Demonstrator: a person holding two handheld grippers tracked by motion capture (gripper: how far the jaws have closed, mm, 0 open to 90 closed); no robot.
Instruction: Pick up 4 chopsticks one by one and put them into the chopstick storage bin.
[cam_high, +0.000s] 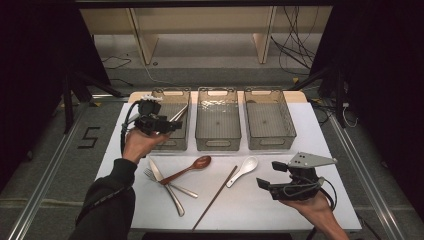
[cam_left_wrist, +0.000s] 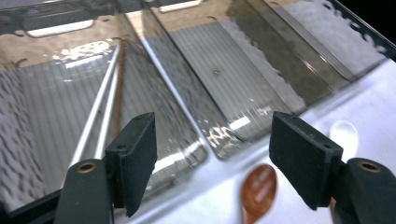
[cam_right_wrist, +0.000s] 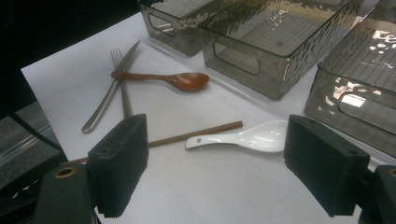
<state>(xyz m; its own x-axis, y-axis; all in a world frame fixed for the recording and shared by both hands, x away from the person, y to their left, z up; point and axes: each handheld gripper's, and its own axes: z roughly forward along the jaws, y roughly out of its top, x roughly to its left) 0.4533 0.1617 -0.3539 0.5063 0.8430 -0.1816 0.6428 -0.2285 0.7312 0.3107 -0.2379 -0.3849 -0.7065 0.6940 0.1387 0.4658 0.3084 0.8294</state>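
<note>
Smoked plastic walls the left bin, where my left gripper hovers over the near end with its jaws spread and nothing between them; two metal chopsticks and a brown one lean inside that bin. My right gripper hangs low over the white table, jaws also wide apart and bare, facing the white spoon and the brown chopstick, which lie just beside each other. Farther left rest the wooden spoon, knife and fork.

high view overhead, facing forward; both gripper views low, sharing the brown spoon.
</note>
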